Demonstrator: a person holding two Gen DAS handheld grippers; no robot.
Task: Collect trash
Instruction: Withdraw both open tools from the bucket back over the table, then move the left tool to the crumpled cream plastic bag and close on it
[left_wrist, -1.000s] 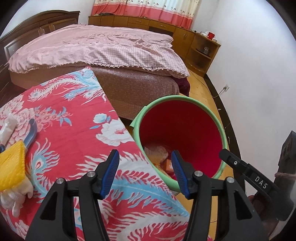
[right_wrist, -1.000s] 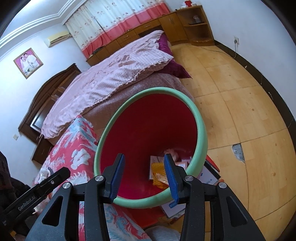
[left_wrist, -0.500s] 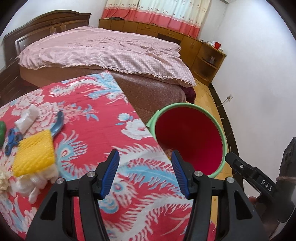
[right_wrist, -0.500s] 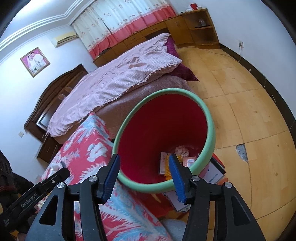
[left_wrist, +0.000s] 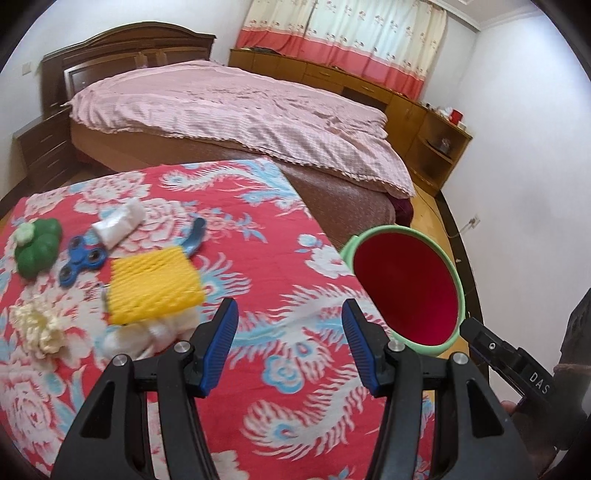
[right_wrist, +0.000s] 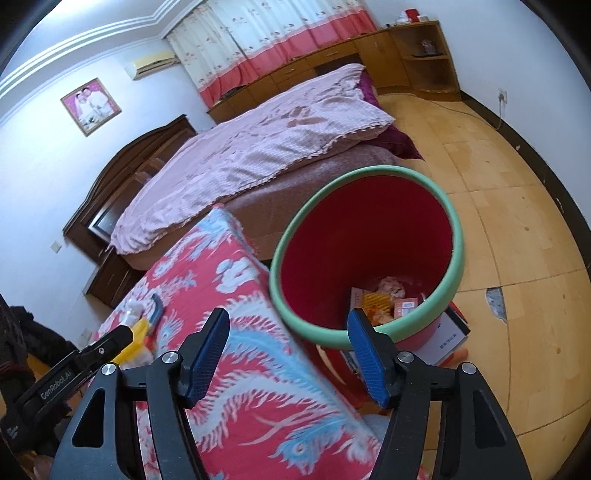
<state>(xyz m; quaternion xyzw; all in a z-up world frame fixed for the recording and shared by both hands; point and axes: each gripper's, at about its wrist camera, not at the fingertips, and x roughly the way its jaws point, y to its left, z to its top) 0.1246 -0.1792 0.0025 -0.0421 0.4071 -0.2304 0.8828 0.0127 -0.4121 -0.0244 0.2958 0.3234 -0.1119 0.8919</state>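
A red bin with a green rim (left_wrist: 406, 288) (right_wrist: 369, 254) stands on the floor beside the table; paper and wrappers (right_wrist: 388, 299) lie at its bottom. On the red flowered tablecloth (left_wrist: 258, 369) lie a yellow foam net (left_wrist: 155, 284) over white wadding, a white crumpled tissue (left_wrist: 118, 221), a cream paper flower (left_wrist: 37, 328), a blue spinner (left_wrist: 83, 258), a blue-handled tool (left_wrist: 194, 236) and a green toy (left_wrist: 37, 247). My left gripper (left_wrist: 290, 328) hangs open over the cloth, nothing between its fingers. My right gripper (right_wrist: 288, 332) is opening, empty, at the table edge near the bin.
A bed with a pink cover (left_wrist: 240, 114) stands behind the table. Wooden cabinets (left_wrist: 436, 140) line the far wall. Books or boxes (right_wrist: 447, 332) lie on the wooden floor (right_wrist: 517, 221) under the bin's near side.
Both grippers drew back from the bin toward the table and rose a little. The right jaws spread wider. The left view now takes in the trash items on the cloth.
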